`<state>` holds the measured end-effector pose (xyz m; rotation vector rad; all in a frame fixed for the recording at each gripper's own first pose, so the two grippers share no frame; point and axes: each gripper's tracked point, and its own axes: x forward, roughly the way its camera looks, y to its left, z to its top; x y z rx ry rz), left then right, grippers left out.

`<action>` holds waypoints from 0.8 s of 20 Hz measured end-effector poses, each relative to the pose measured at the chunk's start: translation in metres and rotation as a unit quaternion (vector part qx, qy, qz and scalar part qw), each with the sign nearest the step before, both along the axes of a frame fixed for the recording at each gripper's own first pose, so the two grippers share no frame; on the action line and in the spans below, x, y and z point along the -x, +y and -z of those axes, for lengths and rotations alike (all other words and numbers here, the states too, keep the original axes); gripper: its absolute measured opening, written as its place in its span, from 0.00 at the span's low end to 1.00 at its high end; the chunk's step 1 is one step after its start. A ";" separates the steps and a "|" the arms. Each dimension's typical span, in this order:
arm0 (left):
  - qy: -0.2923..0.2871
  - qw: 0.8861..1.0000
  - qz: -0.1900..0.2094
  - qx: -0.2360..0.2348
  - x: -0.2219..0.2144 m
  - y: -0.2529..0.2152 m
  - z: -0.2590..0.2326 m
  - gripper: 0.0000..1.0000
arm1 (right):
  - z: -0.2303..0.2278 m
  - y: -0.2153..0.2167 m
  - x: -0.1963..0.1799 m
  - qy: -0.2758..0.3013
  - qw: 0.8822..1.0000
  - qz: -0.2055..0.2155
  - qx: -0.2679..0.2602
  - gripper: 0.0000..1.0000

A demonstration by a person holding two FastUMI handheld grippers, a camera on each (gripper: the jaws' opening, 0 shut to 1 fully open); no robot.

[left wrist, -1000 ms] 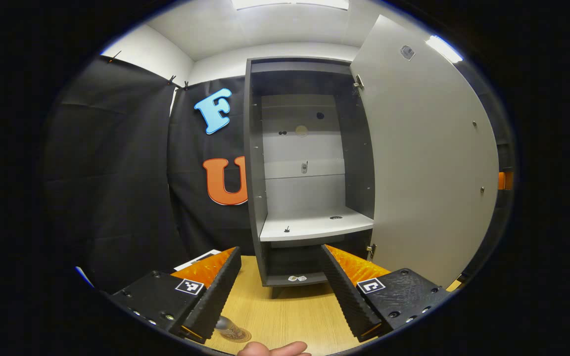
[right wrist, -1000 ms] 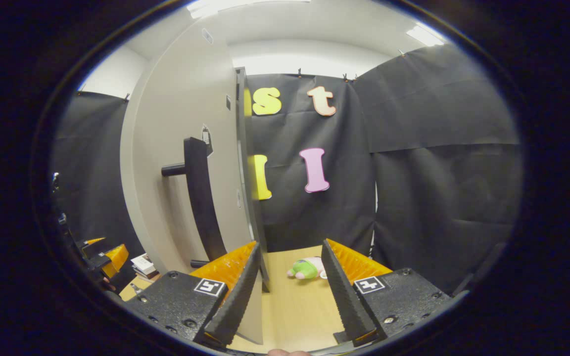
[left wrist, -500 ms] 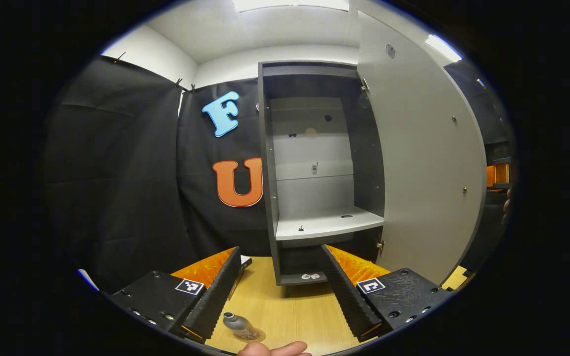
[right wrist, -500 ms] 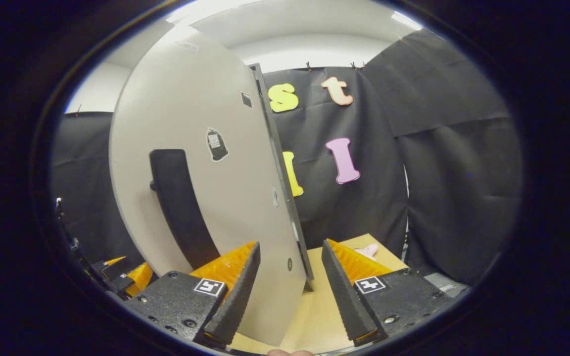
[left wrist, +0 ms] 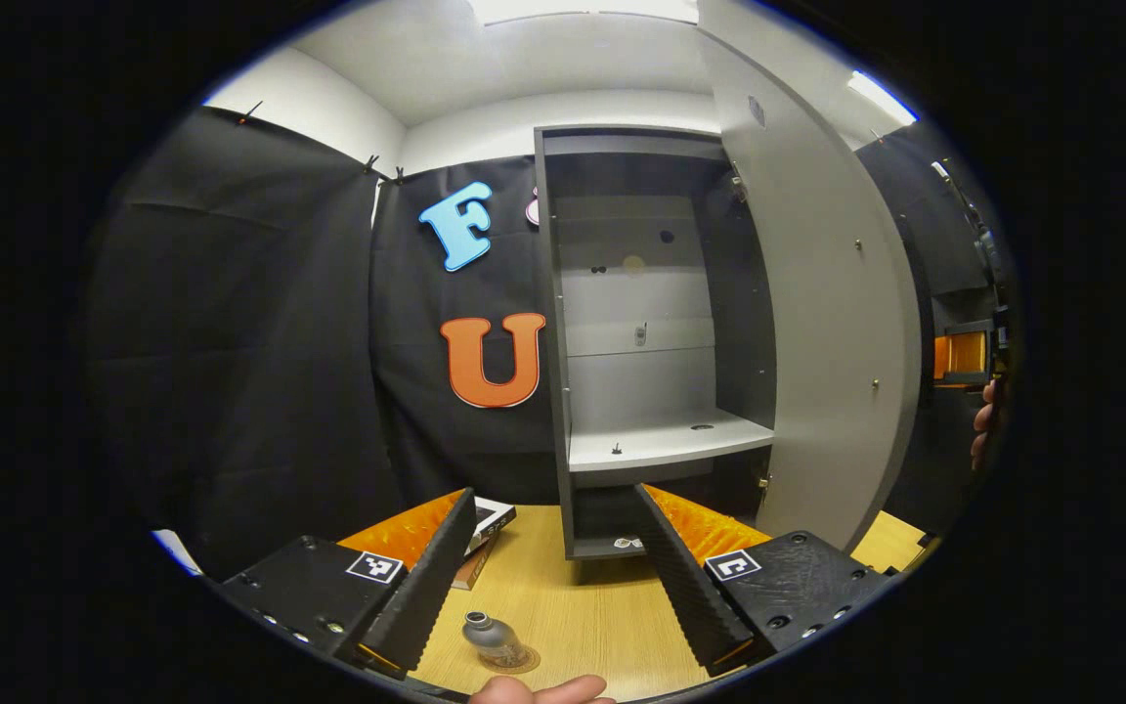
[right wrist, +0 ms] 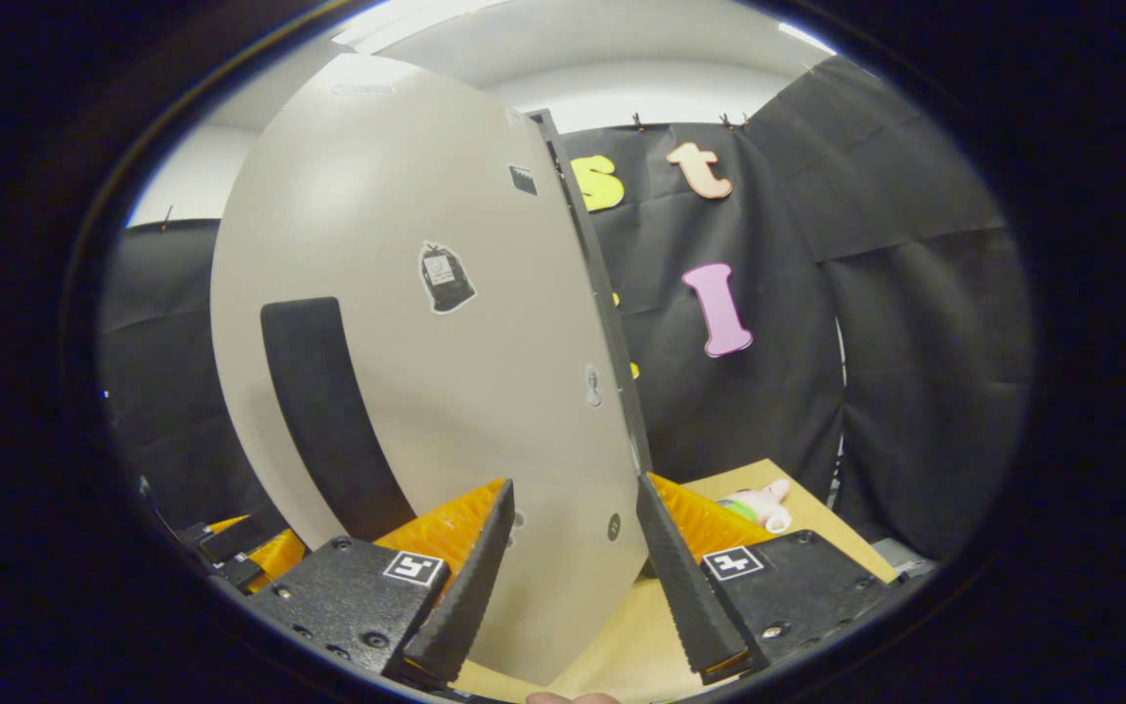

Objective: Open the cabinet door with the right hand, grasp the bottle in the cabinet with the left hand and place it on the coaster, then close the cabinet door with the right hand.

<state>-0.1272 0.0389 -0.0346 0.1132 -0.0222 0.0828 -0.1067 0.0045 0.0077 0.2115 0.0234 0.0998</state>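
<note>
Coaster (left wrist: 514, 661) half-hidden beneath bottle (left wrist: 488, 635)

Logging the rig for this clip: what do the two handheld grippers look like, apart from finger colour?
Both the left gripper and the right gripper have two long, wedge-shaped fingers with ribbed inner faces. Each finger sits on a black textured block with visible screws and a small square black-and-white marker. No cables or sleeves can be made out.

Cabinet door (right wrist: 446, 391) seen close ahead, dark handle (right wrist: 324, 411) on face. Right claw (right wrist: 568, 577) held open, door's lower edge between fingers. Plush toy (right wrist: 754, 504) on worktop (right wrist: 807, 518).
</note>
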 end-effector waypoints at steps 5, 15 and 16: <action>-0.004 1.000 -0.013 0.001 0.007 0.011 -0.003 0.96 | -0.003 0.041 -0.022 0.004 0.999 -0.039 0.020 0.82; 0.008 1.000 -0.019 0.006 0.007 0.016 0.005 0.96 | -0.006 0.049 -0.023 0.000 0.996 -0.061 0.064 0.82; 0.008 1.000 -0.017 0.006 0.006 0.015 0.005 0.96 | -0.008 0.042 -0.020 -0.003 0.996 -0.057 0.065 0.82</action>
